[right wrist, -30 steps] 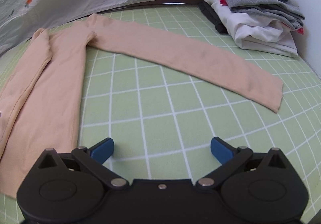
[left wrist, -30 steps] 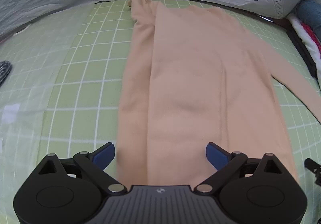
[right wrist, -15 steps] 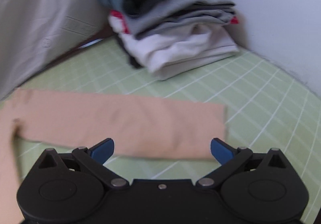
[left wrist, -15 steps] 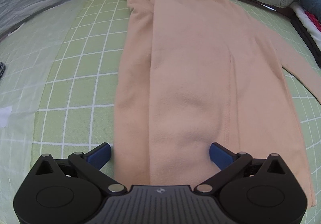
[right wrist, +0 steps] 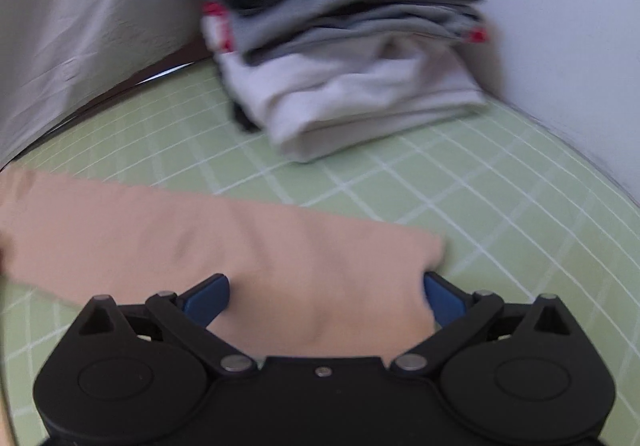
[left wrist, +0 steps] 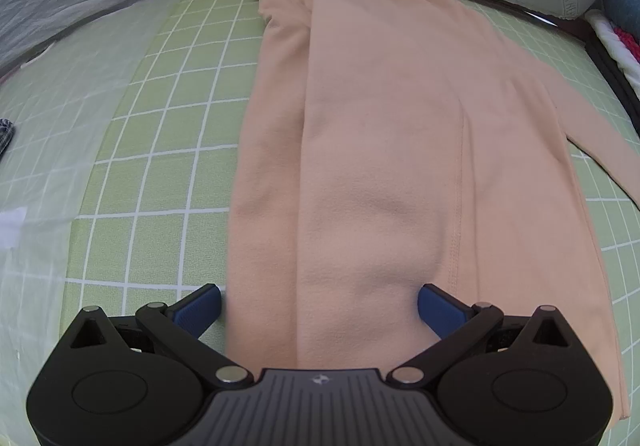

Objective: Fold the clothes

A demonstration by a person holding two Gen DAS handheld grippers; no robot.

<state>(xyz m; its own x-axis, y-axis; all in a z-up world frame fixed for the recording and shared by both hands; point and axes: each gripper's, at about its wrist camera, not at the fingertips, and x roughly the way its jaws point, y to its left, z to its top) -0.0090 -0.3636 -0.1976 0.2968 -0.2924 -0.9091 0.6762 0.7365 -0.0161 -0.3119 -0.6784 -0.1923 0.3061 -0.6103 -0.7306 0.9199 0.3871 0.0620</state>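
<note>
green grid mat [left wrist: 168,150] | peach top [left wrist: 380,166] flat | folded stack [right wrist: 352,86]

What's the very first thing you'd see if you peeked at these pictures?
A big peach top spread flat on the green checked mat, one side already folded in. Its long sleeve stretches toward a tall pile of folded clothes by the wall. An open claw, the right claw, hangs over the sleeve's end.

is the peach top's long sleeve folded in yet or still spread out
Spread out. In the right wrist view the sleeve lies flat across the green mat, cuff between the open right gripper fingers, not yet over the body.
</note>
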